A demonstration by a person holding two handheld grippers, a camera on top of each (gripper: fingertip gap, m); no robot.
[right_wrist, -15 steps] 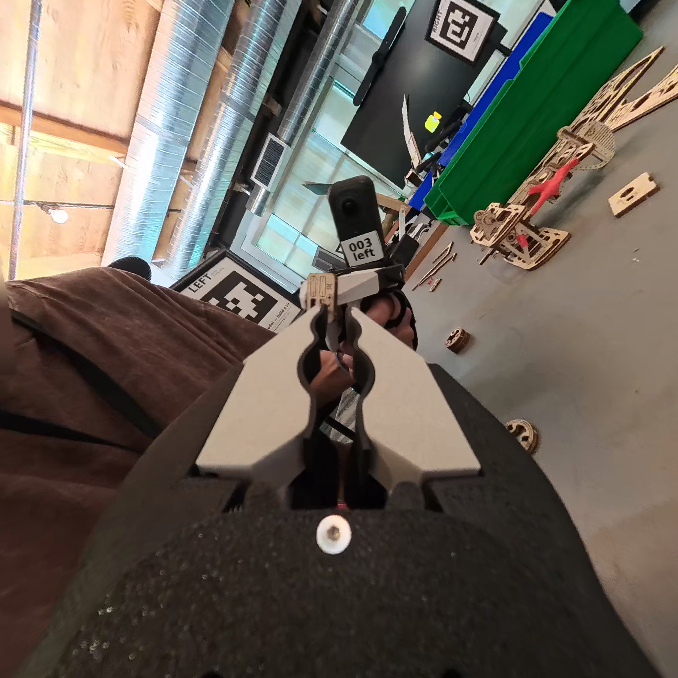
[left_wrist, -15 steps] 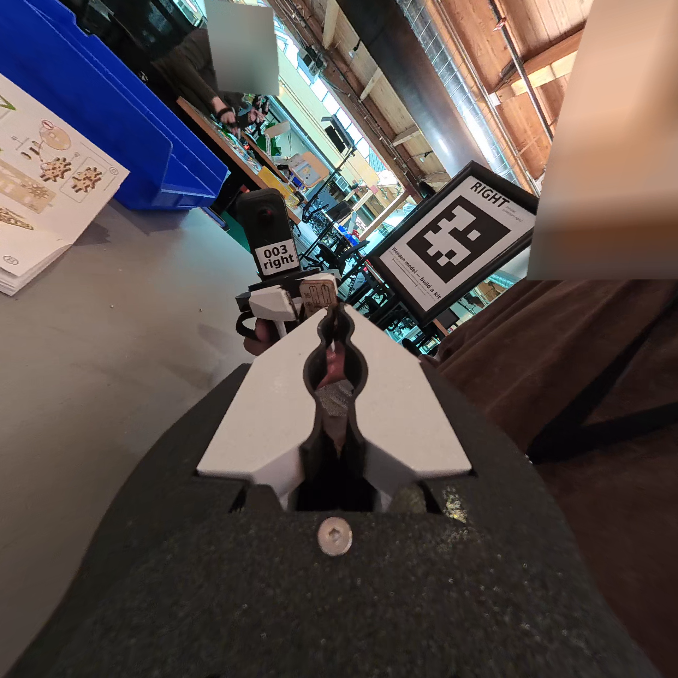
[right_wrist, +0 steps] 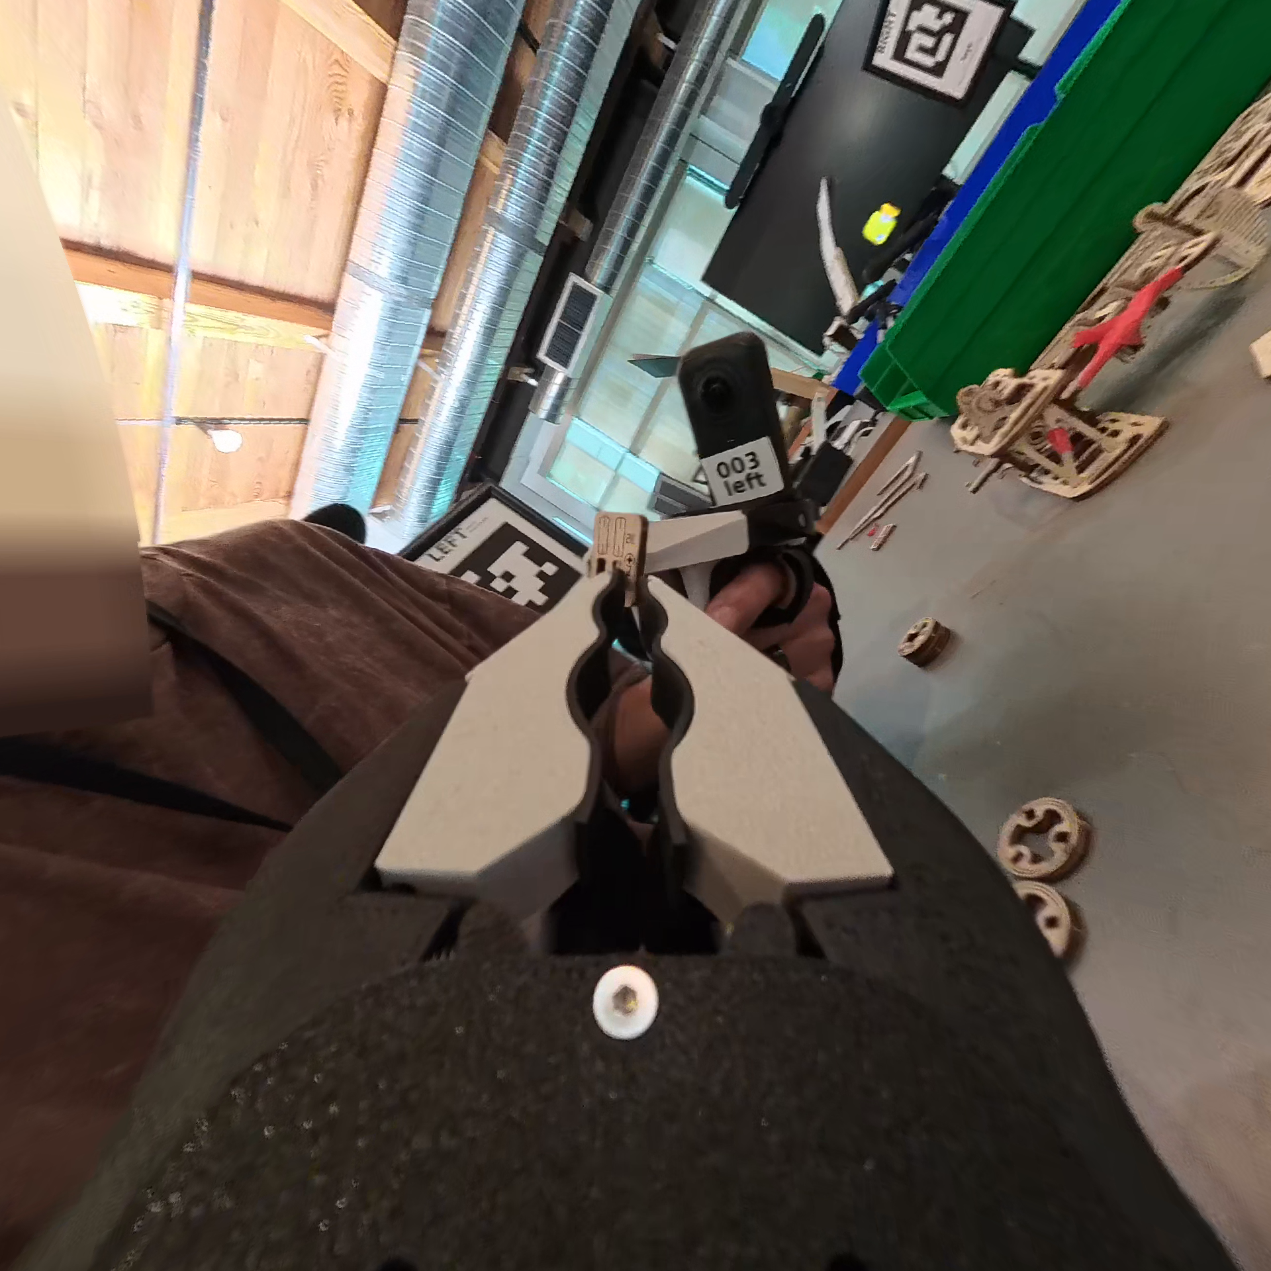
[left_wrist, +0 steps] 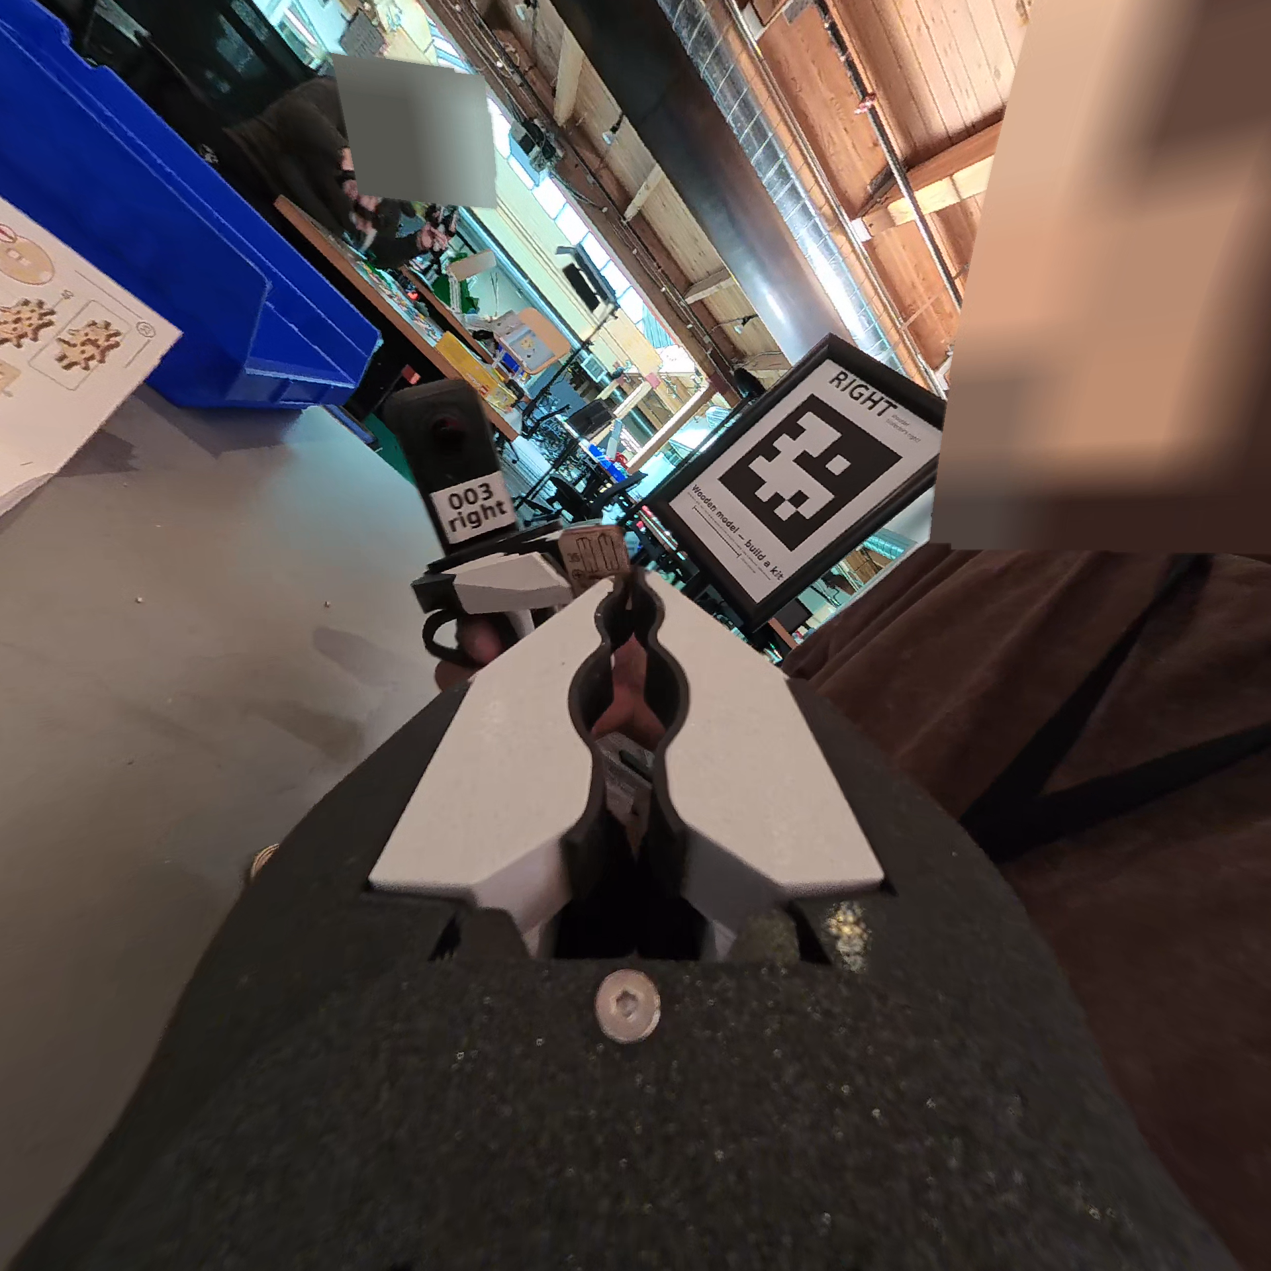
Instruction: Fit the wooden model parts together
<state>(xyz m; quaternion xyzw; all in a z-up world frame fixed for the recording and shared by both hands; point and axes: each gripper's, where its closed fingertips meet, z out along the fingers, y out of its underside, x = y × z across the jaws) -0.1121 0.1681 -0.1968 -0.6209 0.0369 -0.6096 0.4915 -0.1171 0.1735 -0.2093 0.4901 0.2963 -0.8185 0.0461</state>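
Note:
A small pale wooden plate (left_wrist: 595,553) hangs in the air where the two grippers meet tip to tip. In the left wrist view my left gripper (left_wrist: 624,583) has its jaws shut, with the plate at its tip. My right gripper's fingers (left_wrist: 509,581) reach the plate from the left. In the right wrist view my right gripper (right_wrist: 627,586) is shut on the lower edge of the plate (right_wrist: 619,547). The left gripper's fingers (right_wrist: 694,536) hold the plate from the right. A hand shows behind each gripper.
A blue bin (left_wrist: 172,241) and an instruction booklet (left_wrist: 55,344) lie on the grey table at left. A partly built wooden model (right_wrist: 1052,426), a green bin (right_wrist: 1066,206), wooden gear wheels (right_wrist: 1042,839) and thin sticks (right_wrist: 887,502) lie at right. The person's brown clothing (left_wrist: 1031,756) is close by. Left and right tips are no more than a few centimetres apart.
Almost nothing. Both grippers stay tip to tip on the wooden plate. The right gripper has tilted slightly in the left wrist view.

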